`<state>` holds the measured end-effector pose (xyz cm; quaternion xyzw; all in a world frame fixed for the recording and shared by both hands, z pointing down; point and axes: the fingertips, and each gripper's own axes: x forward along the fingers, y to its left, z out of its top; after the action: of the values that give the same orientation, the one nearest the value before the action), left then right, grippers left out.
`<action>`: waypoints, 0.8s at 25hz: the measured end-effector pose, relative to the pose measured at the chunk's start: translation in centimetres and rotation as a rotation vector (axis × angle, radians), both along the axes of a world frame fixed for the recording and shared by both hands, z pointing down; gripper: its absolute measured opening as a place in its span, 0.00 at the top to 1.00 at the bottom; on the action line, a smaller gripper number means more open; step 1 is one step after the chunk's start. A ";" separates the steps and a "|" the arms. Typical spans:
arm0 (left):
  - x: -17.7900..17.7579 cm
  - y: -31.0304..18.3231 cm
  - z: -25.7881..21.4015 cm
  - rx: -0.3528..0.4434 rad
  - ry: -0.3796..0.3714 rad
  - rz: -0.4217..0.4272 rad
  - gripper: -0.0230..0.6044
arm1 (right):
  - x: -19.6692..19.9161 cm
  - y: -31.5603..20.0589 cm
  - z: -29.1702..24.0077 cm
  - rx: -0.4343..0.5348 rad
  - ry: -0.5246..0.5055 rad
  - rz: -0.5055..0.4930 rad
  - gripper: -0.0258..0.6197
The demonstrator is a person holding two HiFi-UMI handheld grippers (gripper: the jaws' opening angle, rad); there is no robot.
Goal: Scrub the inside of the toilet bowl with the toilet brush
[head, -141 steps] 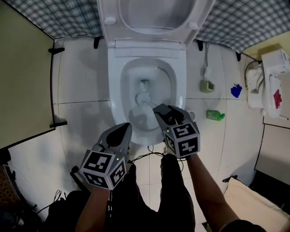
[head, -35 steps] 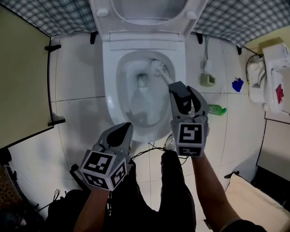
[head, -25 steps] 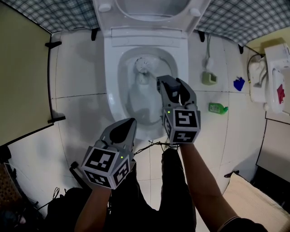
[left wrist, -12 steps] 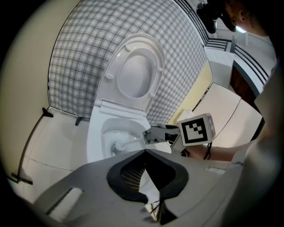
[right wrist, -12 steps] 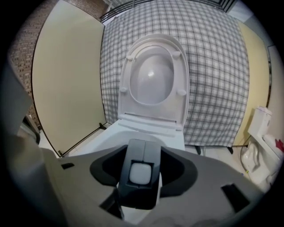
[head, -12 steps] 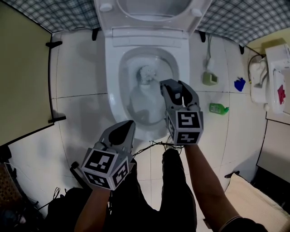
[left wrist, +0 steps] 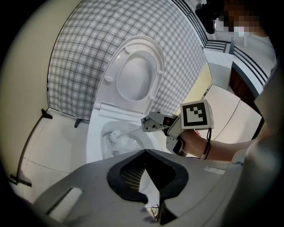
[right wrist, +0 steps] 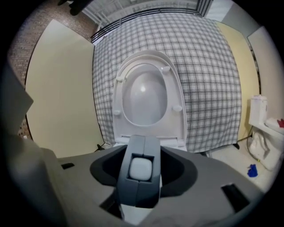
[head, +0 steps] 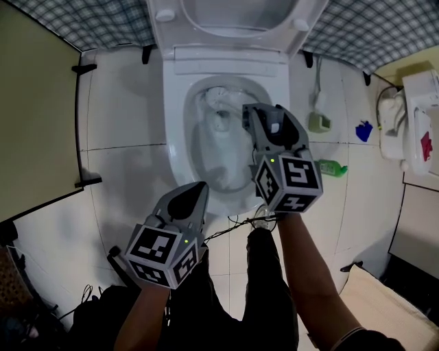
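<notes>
The white toilet (head: 174, 144) stands with its seat and lid (head: 236, 19) raised. My right gripper (head: 259, 118) hangs over the bowl's right side, shut on the grey handle of the toilet brush. The white brush head (head: 214, 98) lies against the far left of the bowl's inside. In the right gripper view the handle's end (right wrist: 141, 170) fills the space between the jaws. From the left gripper view I see the brush head (left wrist: 114, 135) in the bowl and the right gripper (left wrist: 151, 123) beside it. My left gripper (head: 192, 193) is shut and holds nothing, just in front of the bowl's near rim.
A green bottle (head: 331, 166), a small green-grey object (head: 316, 122) and a blue item (head: 363, 130) lie on the white tiles to the right. A white fixture (head: 418, 113) stands at far right. A beige partition (head: 34, 123) closes the left. Cables (head: 236, 221) trail by the toilet's base.
My right gripper has risen and tilted, and the brush head has slid from the bowl's middle toward its far left wall. The left gripper has stayed put.
</notes>
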<state>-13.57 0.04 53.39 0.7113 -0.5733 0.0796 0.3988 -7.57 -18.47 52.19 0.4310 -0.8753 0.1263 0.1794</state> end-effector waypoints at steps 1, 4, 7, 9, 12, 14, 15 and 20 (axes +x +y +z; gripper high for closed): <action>-0.1 0.0 0.1 -0.001 -0.001 -0.002 0.98 | -0.5 0.2 0.3 -0.016 -0.023 -0.003 0.61; -0.8 0.3 0.6 -0.009 -0.003 -0.011 0.98 | -2.3 1.1 1.1 -0.039 -0.048 -0.050 0.61; -1.0 0.4 1.0 -0.018 -0.001 -0.015 0.98 | -3.6 2.4 1.6 -0.029 0.002 -0.120 0.61; -0.6 0.4 1.1 -0.019 0.005 -0.009 0.98 | -3.9 2.9 1.7 -0.011 0.047 -0.148 0.61; 0.0 0.1 0.9 -0.018 0.008 0.001 0.98 | -3.3 3.0 2.8 -0.007 0.113 -0.149 0.61; 0.1 0.0 0.8 -0.018 0.008 0.002 0.98 | -2.7 2.7 4.3 -0.011 0.150 -0.145 0.61; 0.0 0.0 0.8 -0.018 0.006 0.001 0.98 | -2.6 2.7 5.0 -0.023 0.158 -0.146 0.61; -0.4 0.3 1.3 -0.027 -0.002 -0.003 0.98 | -3.2 4.8 4.7 -0.053 0.116 -0.206 0.61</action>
<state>-13.97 0.33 54.73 0.7048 -0.5736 0.0876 0.4081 -10.75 -13.65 56.84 0.3405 -0.8994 0.1054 0.2530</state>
